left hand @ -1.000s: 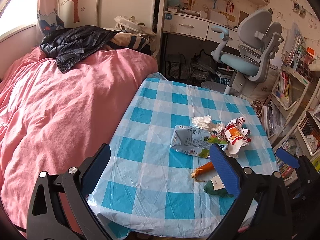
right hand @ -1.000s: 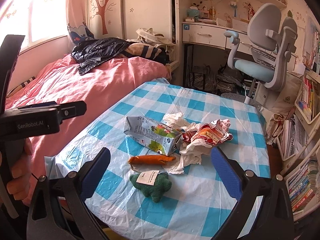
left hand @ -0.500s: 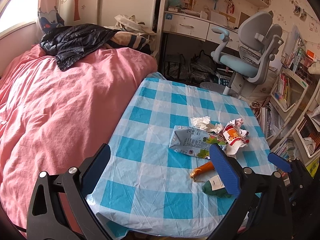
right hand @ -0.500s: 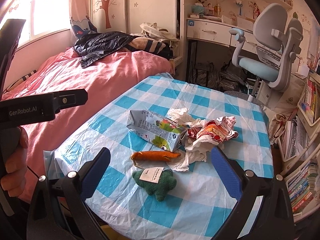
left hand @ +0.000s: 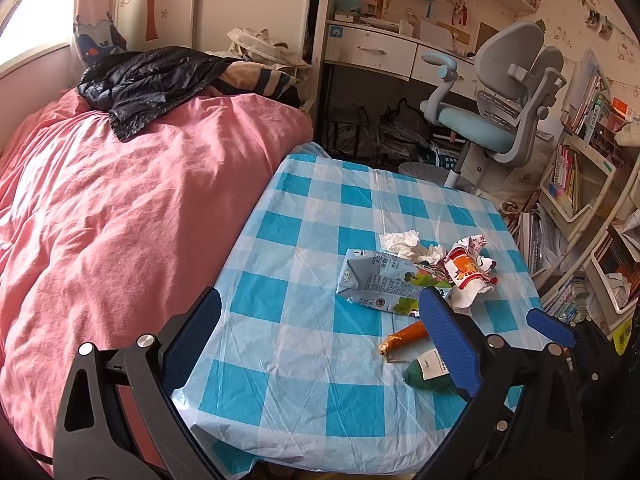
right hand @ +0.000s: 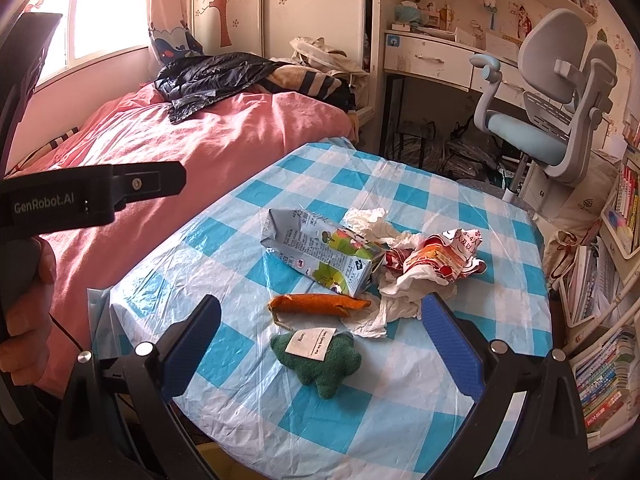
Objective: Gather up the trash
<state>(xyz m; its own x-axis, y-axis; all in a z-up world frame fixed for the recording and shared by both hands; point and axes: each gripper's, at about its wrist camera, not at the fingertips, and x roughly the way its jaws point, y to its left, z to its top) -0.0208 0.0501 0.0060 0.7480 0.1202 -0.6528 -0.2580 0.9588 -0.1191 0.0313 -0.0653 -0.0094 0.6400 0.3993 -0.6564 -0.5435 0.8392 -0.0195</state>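
On the blue-checked table [right hand: 460, 216] lie a flattened milk carton [right hand: 320, 256], crumpled white tissues [right hand: 396, 304], a crumpled red-and-white wrapper [right hand: 440, 256], an orange carrot-shaped piece [right hand: 316, 304] and a green plush toy with a white tag [right hand: 320, 356]. The same pile shows in the left wrist view: carton [left hand: 380, 284], wrapper [left hand: 468, 268], orange piece [left hand: 404, 336]. My right gripper [right hand: 320, 336] is open and empty, hovering over the near table edge above the plush. My left gripper [left hand: 320, 328] is open and empty, above the table's near left corner.
A bed with a pink cover [left hand: 120, 208] presses against the table's left side, a black jacket [left hand: 152, 80] on it. A grey-blue office chair [left hand: 500, 108] and a desk [right hand: 432, 60] stand behind. Bookshelves [right hand: 600, 340] line the right.
Both grippers have drifted slightly back and up from the table. The jaws stay open and the trash has not moved.
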